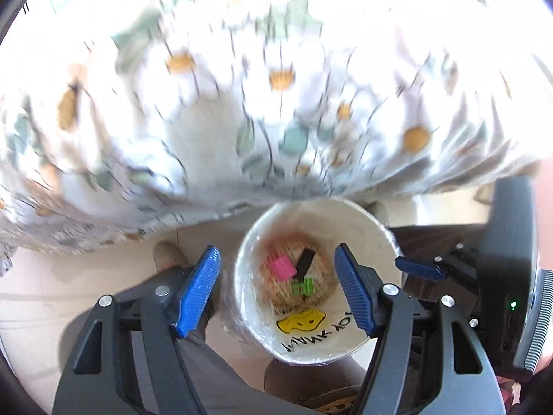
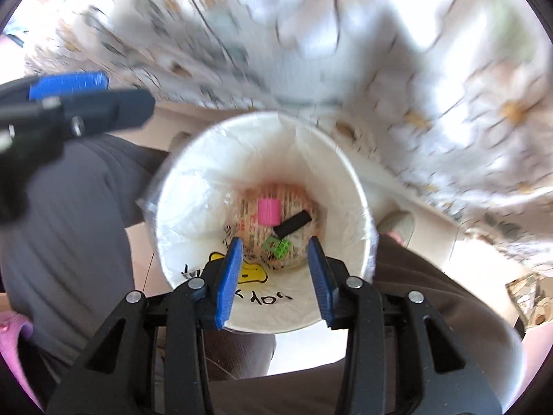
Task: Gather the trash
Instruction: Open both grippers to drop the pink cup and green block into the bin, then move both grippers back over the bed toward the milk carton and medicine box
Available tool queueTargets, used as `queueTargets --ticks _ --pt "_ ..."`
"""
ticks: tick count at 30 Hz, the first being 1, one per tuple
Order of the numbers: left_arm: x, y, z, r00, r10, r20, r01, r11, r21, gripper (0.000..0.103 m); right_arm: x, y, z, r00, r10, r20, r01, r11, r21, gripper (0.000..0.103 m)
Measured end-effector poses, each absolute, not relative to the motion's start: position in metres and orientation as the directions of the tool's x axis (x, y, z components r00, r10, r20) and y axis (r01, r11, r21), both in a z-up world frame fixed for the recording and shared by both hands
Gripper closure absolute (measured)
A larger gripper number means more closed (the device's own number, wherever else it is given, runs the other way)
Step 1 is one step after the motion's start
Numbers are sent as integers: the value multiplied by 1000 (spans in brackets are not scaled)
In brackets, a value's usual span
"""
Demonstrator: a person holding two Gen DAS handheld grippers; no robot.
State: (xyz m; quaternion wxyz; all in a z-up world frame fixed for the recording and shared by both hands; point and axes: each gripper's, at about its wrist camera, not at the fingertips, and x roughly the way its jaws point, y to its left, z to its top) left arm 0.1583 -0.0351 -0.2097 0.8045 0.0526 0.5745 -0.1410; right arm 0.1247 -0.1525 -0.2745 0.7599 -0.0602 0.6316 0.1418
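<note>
**Q:** Two grippers are shown; how are they set?

**A:** Nearest the lens in the left wrist view, the left gripper (image 1: 276, 287) is seen with its blue pads spread wide and nothing held between them. In the right wrist view, the right gripper (image 2: 274, 276) is likewise parted, at a narrower gap, with its blue fingertips (image 2: 230, 276) placed over the near rim of the bin; no object is gripped.

**Q:** Where is the trash located?

**A:** Just beyond the fingers, a white bin (image 2: 179, 186) lined with a clear plastic bag is viewed from above. A yellow figure (image 1: 300, 321) and black handwriting are printed on its inner wall. At the bottom, three pieces are collected close together: a pink block (image 2: 268, 211), a black bar (image 2: 292, 228) and a green brick (image 2: 276, 247). The same pink block (image 1: 281, 267), black bar (image 1: 304, 261) and green brick (image 1: 303, 287) are recorded in the left wrist view.

**Q:** What lies behind the bin?

**A:** Grey trouser legs (image 2: 69, 214) are seen beside it on a pale floor (image 1: 34, 276). Farthest away, a daisy-print tablecloth (image 1: 276, 86) is rendered blurred, hanging over the bin's far rim.
</note>
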Motion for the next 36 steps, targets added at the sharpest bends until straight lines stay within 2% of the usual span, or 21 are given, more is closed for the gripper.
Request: queueTargets --ticks 8,15,25,36 --pt "155 -29 -130 476 -156 -865 292 956 -12 32 120 -158 -204 292 169 -941 -301 950 76 62" --pt "148 -23 -82 577 -136 -805 280 959 38 32 118 -156 -137 422 173 -890 -322 946 31 62" --pt "149 -13 -32 669 -114 -735 234 970 63 30 120 -160 -59 567 165 -807 -322 946 -33 59" --pt "190 -6 12 717 -115 -688 209 976 54 26 150 -163 2 665 163 -729 -329 940 -91 58"
